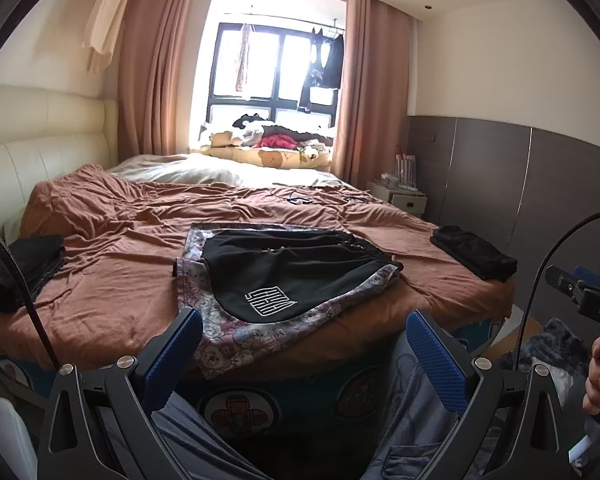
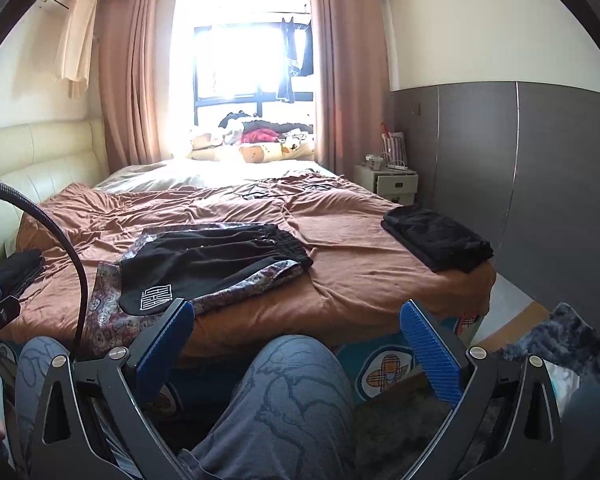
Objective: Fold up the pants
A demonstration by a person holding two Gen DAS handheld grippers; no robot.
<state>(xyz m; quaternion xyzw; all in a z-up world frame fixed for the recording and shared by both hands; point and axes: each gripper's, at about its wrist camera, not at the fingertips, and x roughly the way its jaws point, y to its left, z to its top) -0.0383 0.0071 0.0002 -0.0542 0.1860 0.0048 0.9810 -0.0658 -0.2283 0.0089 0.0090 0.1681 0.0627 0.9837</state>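
While both jaws gape, one black shorts [image 1: 296, 268], two folded black stacks [image 1: 474, 252] [image 1: 20, 268]

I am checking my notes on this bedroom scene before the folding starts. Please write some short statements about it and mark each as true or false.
1. The black shorts lie on a patterned cloth. True.
2. The left gripper is shut on the shorts. False: it is open and holds nothing.
3. A folded black garment sits near the bed's right edge. True.
4. The right gripper touches the shorts. False: it is open, short of the bed.
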